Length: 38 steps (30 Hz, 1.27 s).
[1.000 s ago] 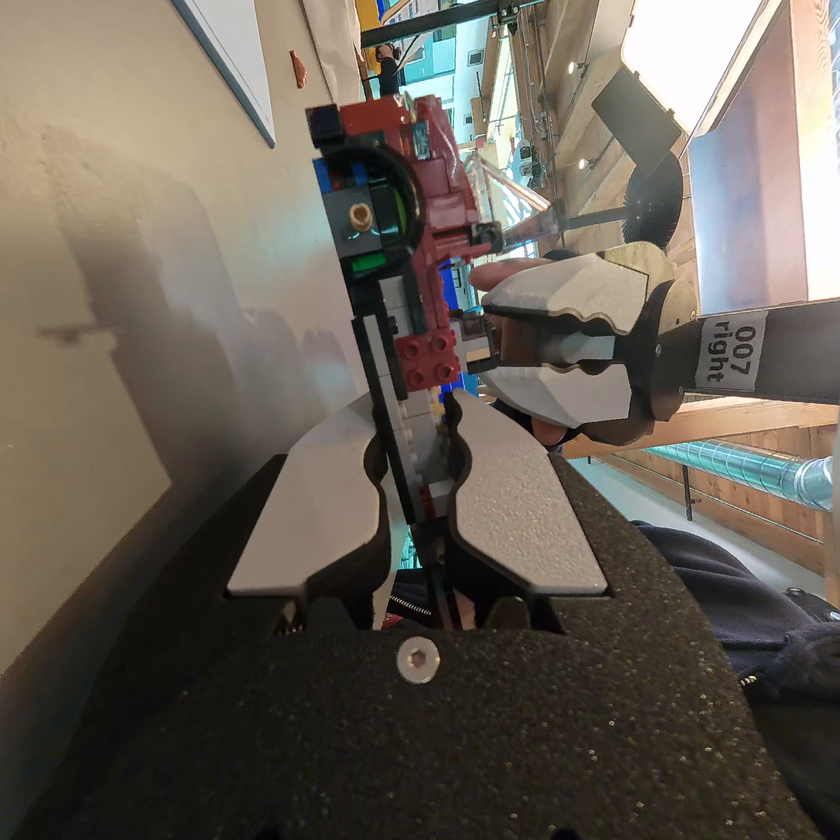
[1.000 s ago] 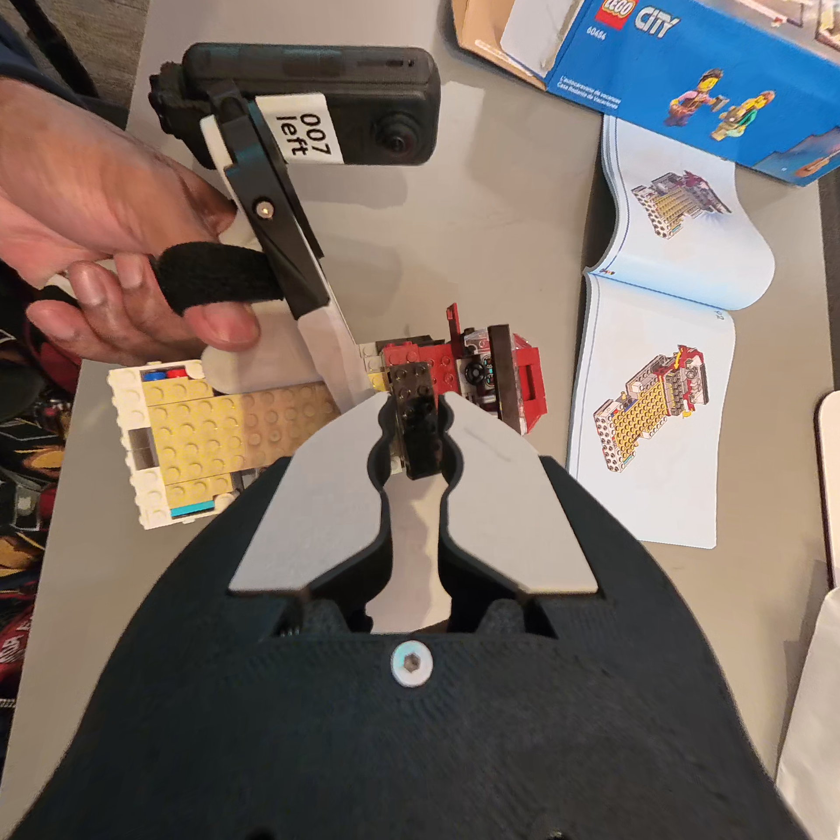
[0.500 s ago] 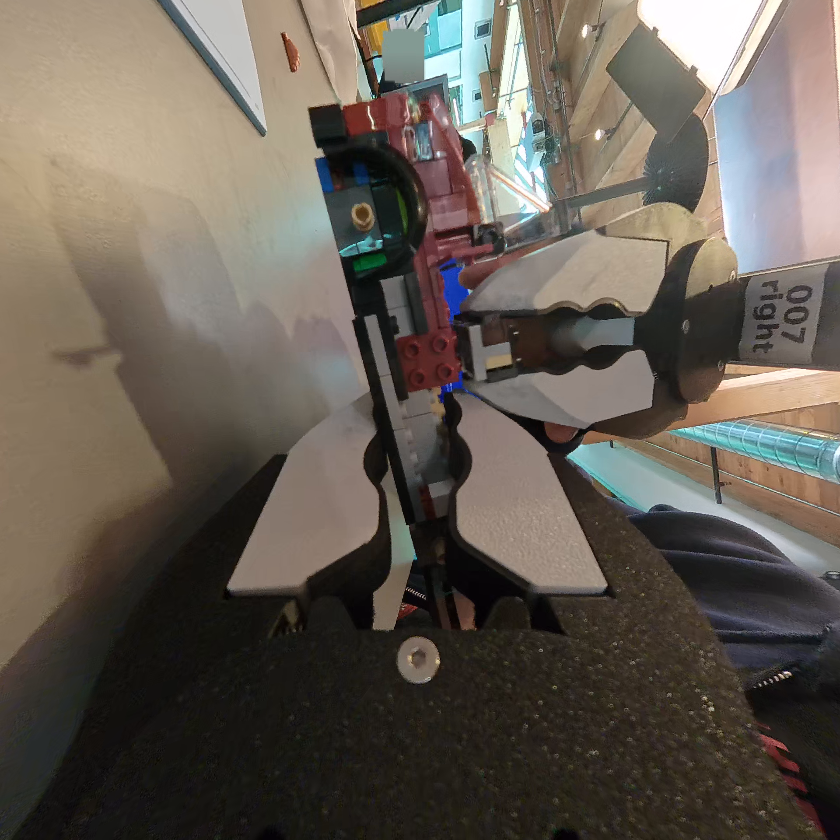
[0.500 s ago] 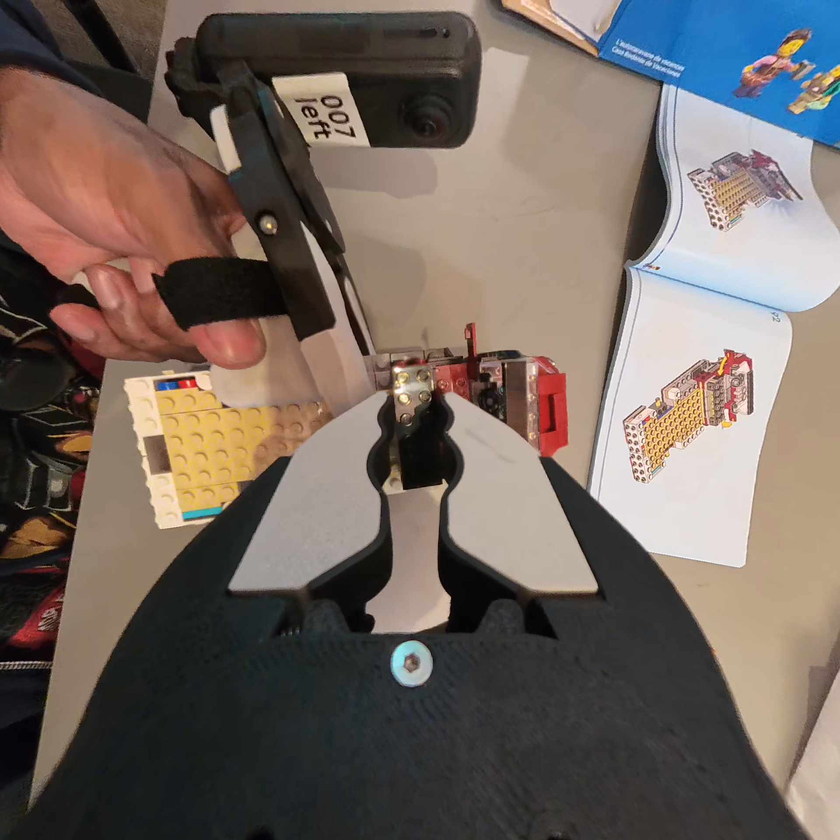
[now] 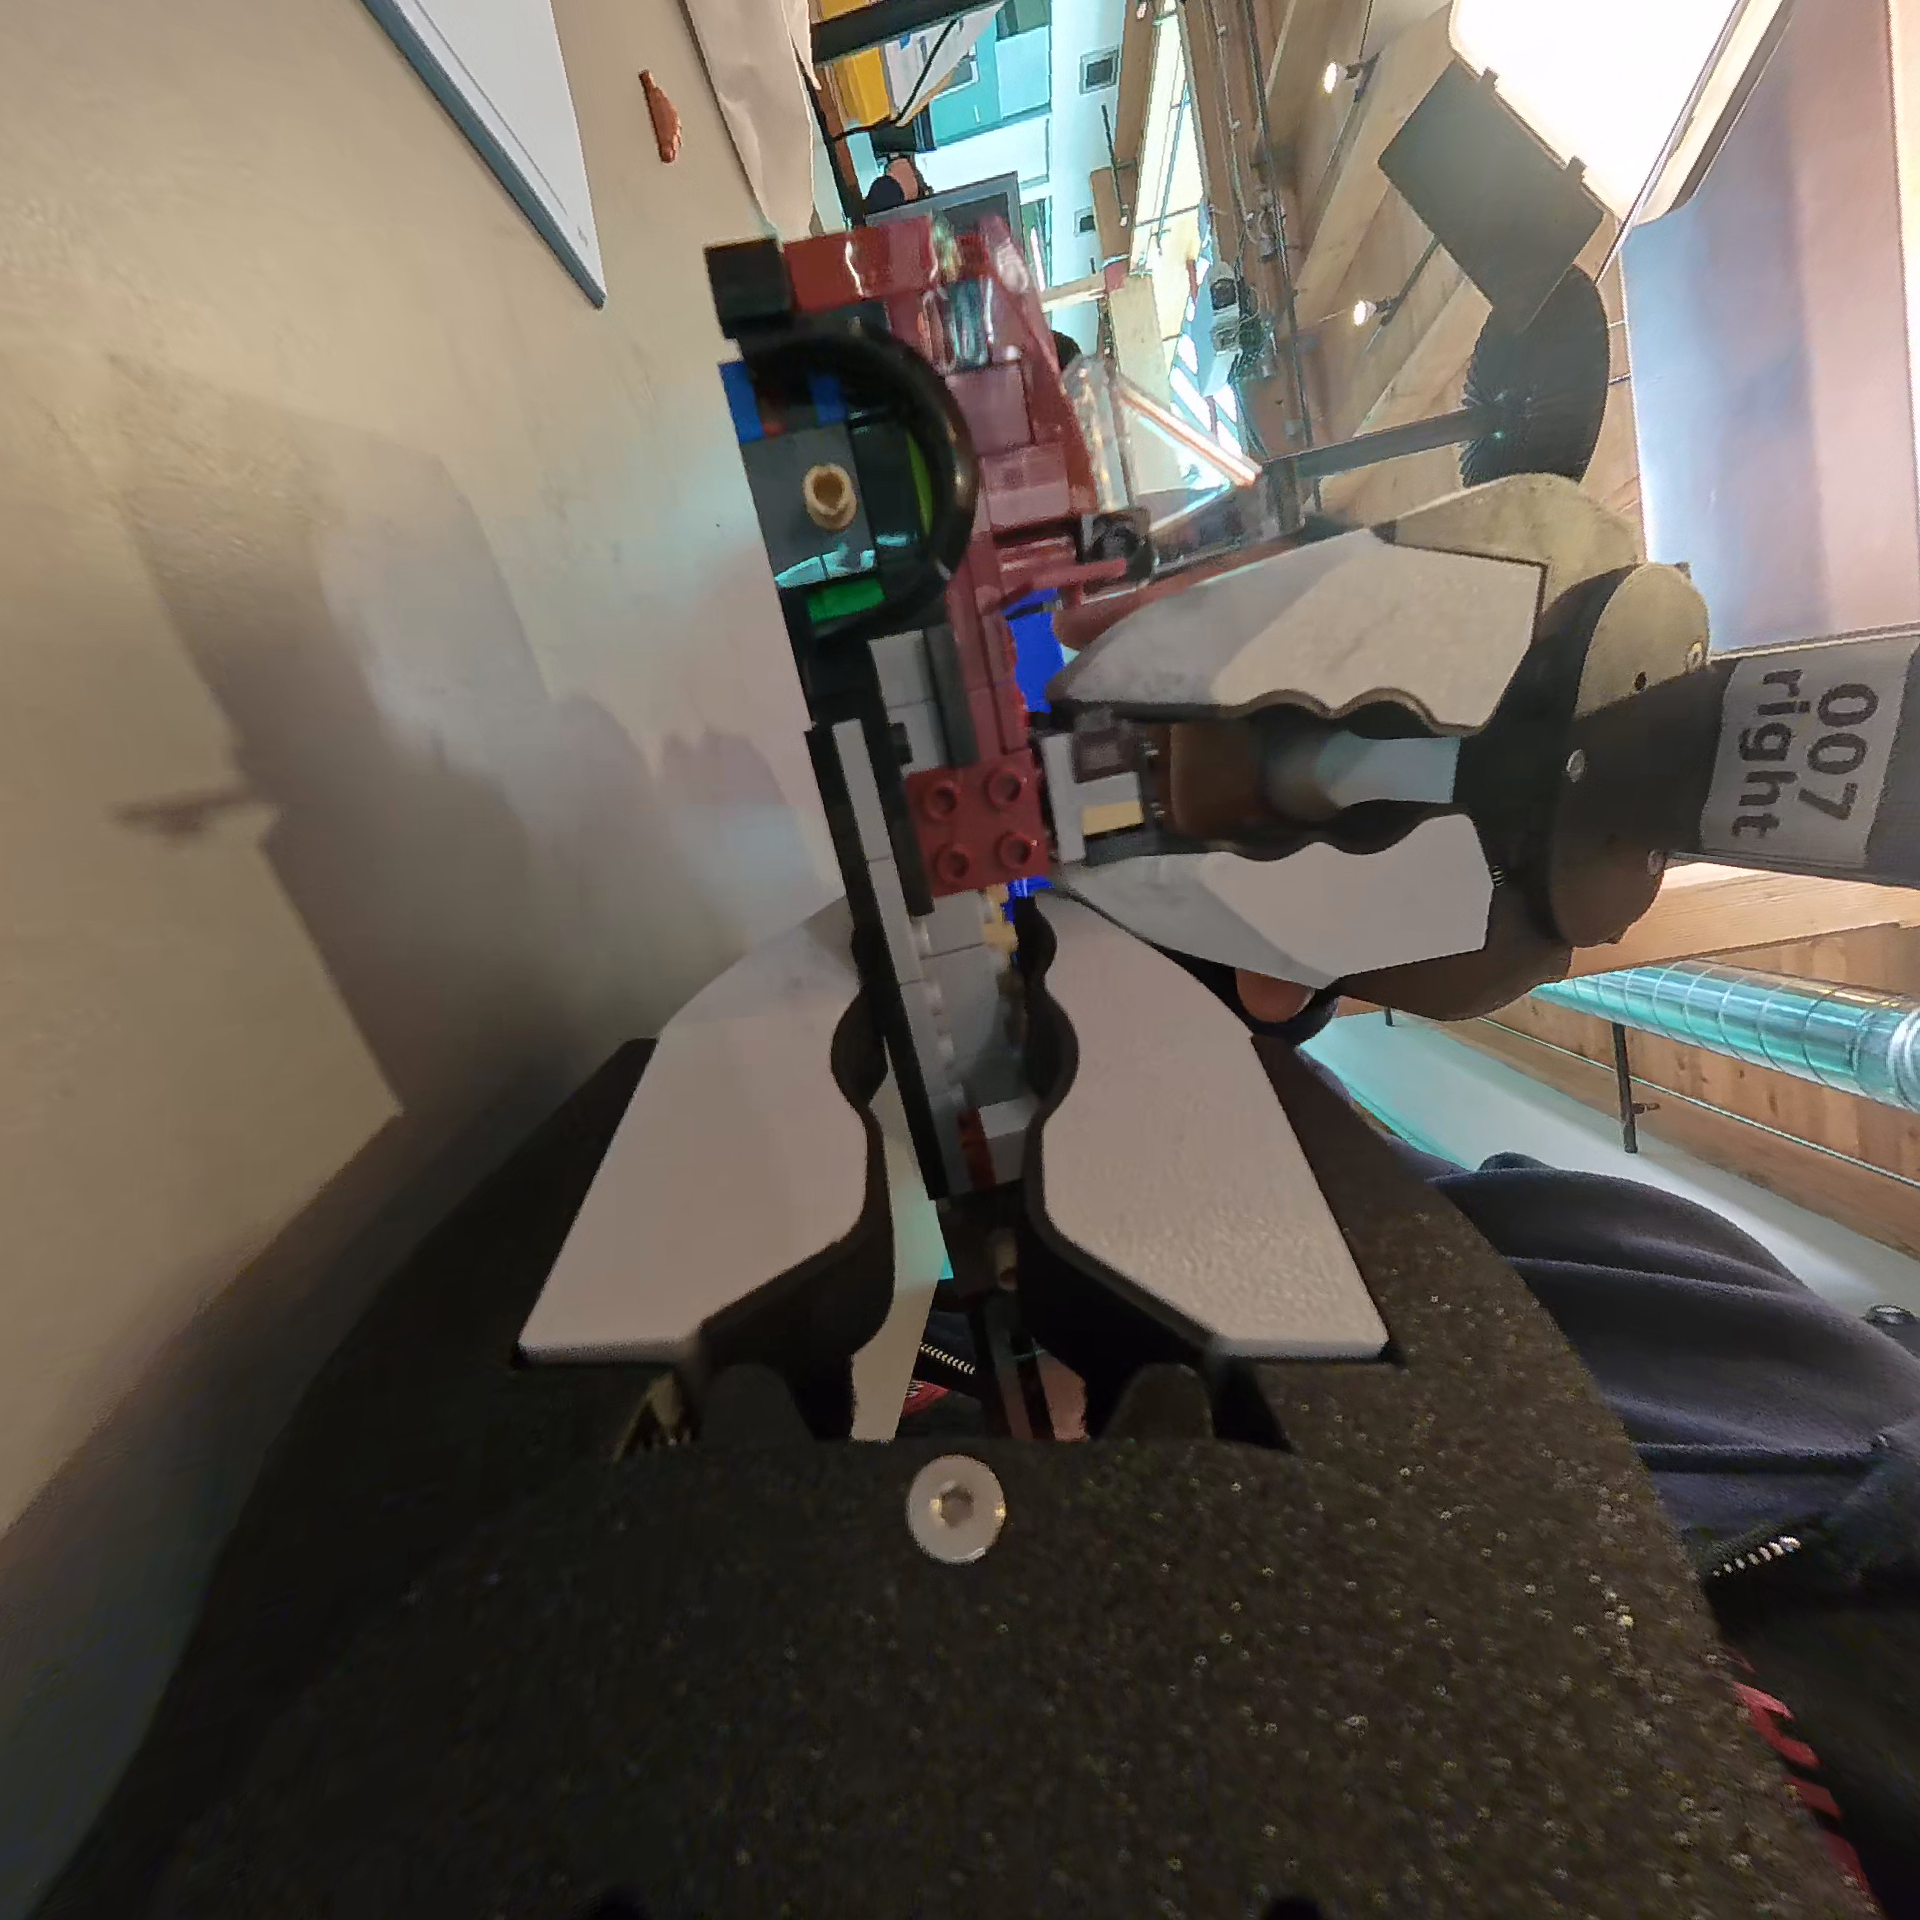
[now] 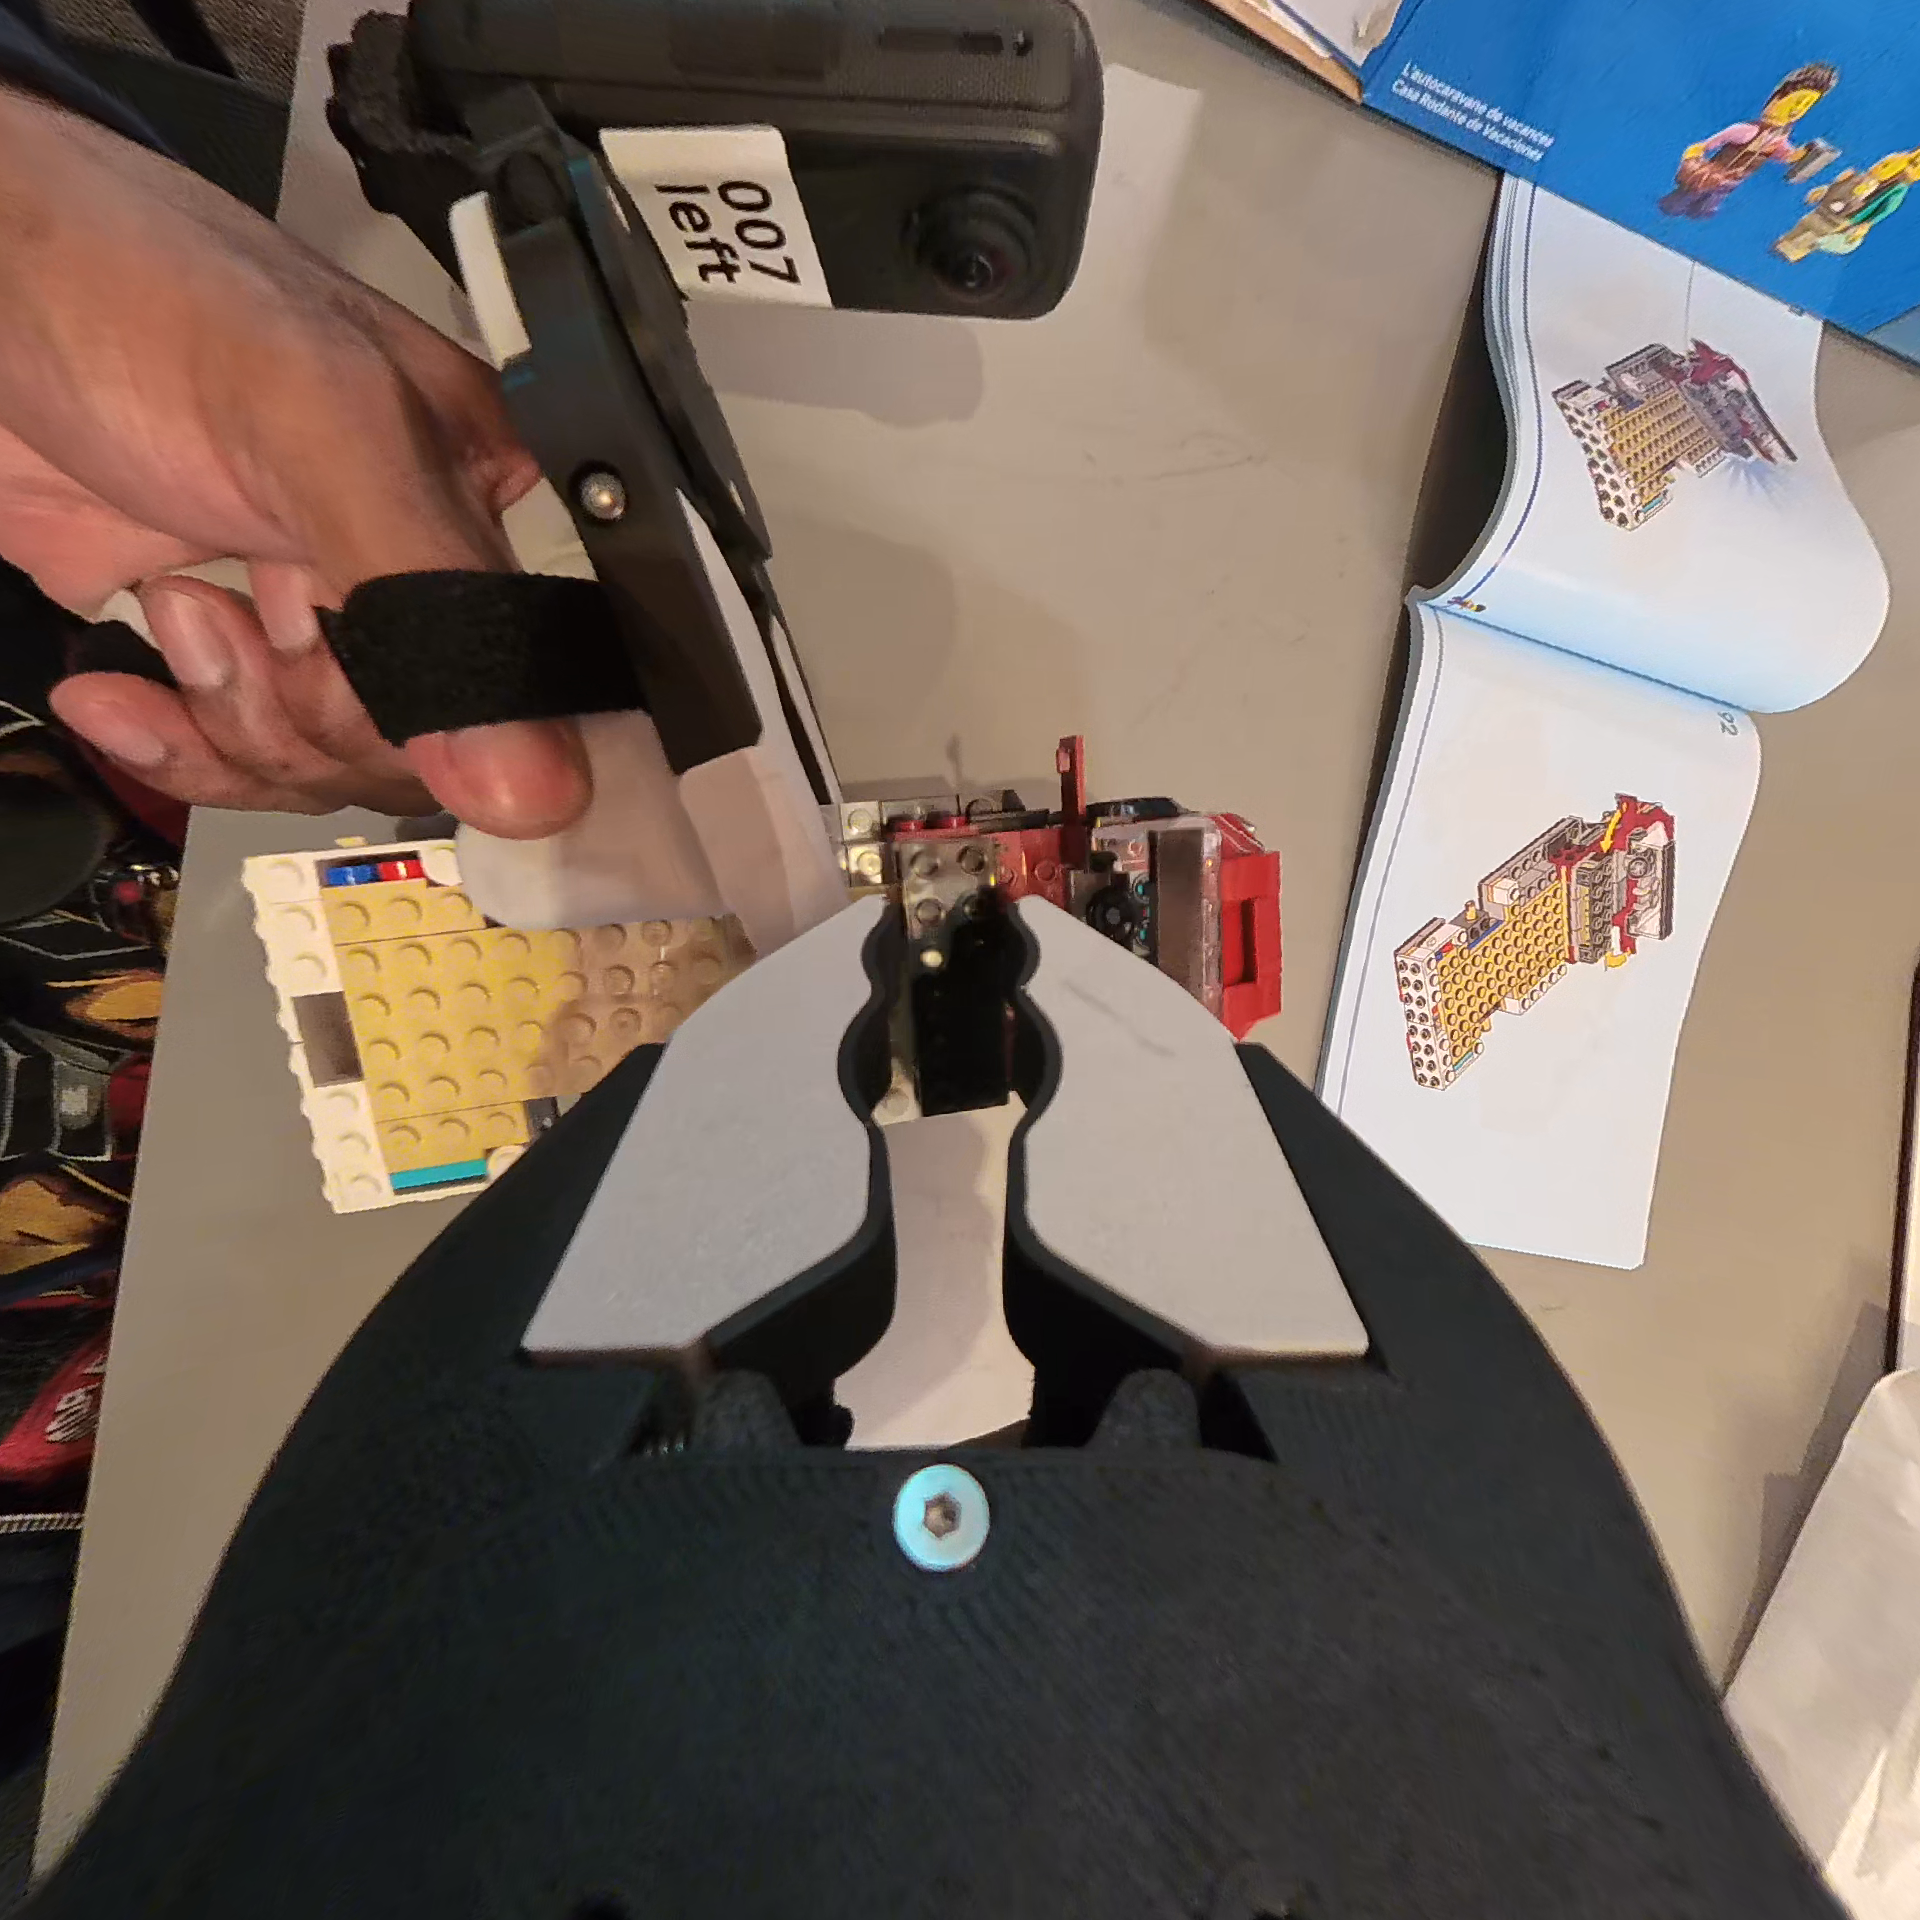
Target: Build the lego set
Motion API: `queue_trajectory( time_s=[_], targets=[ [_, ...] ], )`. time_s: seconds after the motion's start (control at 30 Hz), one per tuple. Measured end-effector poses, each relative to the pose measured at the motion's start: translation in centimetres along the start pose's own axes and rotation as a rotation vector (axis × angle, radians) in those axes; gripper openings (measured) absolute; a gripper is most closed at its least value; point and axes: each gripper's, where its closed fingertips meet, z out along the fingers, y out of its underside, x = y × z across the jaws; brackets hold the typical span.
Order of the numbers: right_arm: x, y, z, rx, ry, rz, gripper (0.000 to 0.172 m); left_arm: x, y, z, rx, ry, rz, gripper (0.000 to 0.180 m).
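Two grippers clamped on toy bricks over a grey table.
Left wrist view: the left gripper (image 5: 951, 997) pinches the grey-and-black edge of a dark red brick vehicle (image 5: 935, 582); the right gripper (image 5: 1070, 790) presses a small brick sub-assembly (image 5: 1101, 790) against its side.
Right wrist view: the right gripper's fingers (image 6: 769, 1039) squeeze that dark sub-assembly, touching the vehicle, which sits mid-table (image 6: 1143, 520) left of an open instruction booklet (image 6: 1558, 935).

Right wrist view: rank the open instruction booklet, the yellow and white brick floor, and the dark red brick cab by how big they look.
1. Open instruction booklet
2. Yellow and white brick floor, partly hidden by both grippers
3. Dark red brick cab
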Motion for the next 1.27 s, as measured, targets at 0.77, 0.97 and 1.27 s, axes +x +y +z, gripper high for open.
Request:
queue_trajectory(
  time_s=[0.77,0.97,1.27],
  targets=[
    [-0.42,-0.60,-0.46,-0.050,-0.051,-0.002,0.016,0.11,0.06,-0.02,0.001,0.007,0.001,0.023],
    [-0.21,-0.51,-0.45,-0.073,-0.049,-0.030,0.016,0.11,0.13,-0.01,-0.006,0.002,0.008,0.023],
    [-0.26,-0.35,-0.61,-0.120,-0.044,-0.092,0.016,0.05,0.06,-0.07,-0.011,-0.036,0.052,0.023]
  ],
)
